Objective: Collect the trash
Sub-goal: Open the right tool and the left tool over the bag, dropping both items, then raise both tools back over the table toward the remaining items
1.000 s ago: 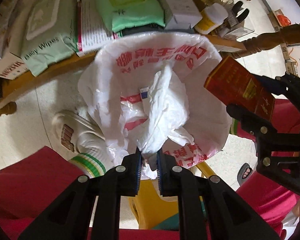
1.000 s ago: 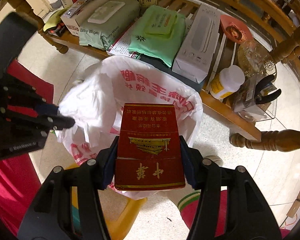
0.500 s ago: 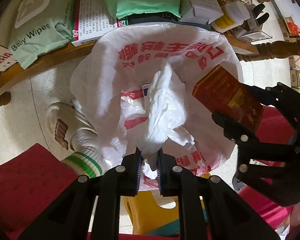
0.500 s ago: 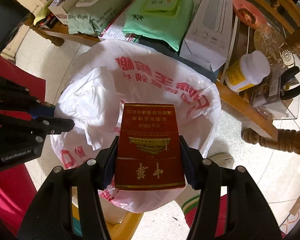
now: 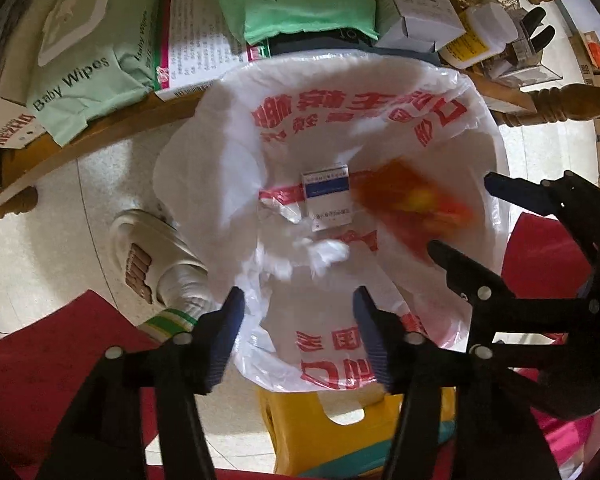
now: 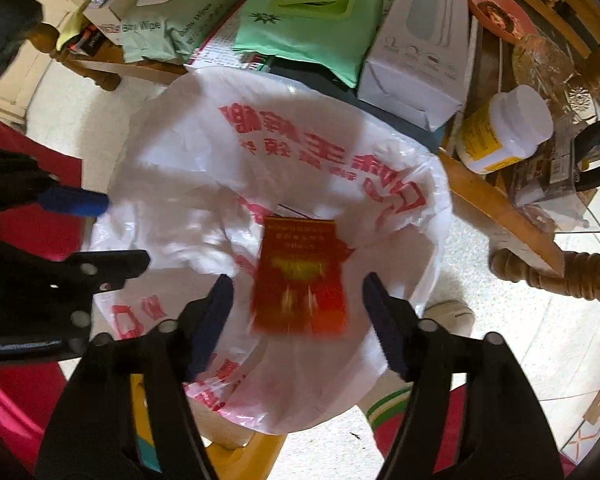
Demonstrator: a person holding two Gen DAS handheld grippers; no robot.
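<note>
Since both pairs of fingers have just been opening and stand apart holding nothing, the red carton (image 6: 300,276) drops, blurred, into the white bag (image 6: 204,148) (light, stiff card; grip its flat sides), beside the soft crumpled tissue (image 5: 324,252).

The red box with gold print (image 6: 300,276) is a blur inside the open white bag with red letters (image 6: 284,140) — the crumpled white tissue (image 5: 324,252) lies in that bag too, just beside a small blue-and-white box (image 5: 327,196).
</note>
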